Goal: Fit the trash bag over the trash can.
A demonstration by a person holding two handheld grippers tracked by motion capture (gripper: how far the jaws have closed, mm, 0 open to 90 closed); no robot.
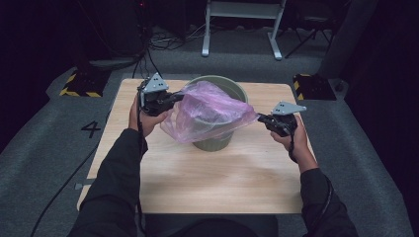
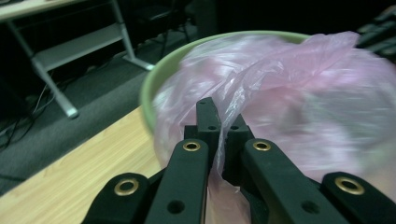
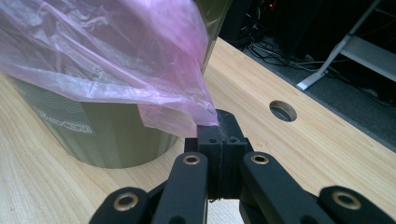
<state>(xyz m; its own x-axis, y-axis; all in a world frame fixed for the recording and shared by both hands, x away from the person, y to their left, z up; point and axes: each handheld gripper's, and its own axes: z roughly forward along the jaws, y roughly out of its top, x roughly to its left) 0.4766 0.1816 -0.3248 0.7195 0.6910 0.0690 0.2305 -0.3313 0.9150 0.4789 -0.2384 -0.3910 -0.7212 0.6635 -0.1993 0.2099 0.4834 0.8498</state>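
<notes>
Both grippers pinch a pink bag draped over the green bin.

A translucent pink bag drapes an olive-green bin on a pale wood-grain table.

Grey carpet floor all round, dim and dark toward the edges. Light wooden table at centre frame, with a round cable hole through its top. White metal frame legs at upper centre. Tangle of black cables just left of those. Yellow-and-black striped blocks at left and right. Painted figure 4 at left.
</notes>
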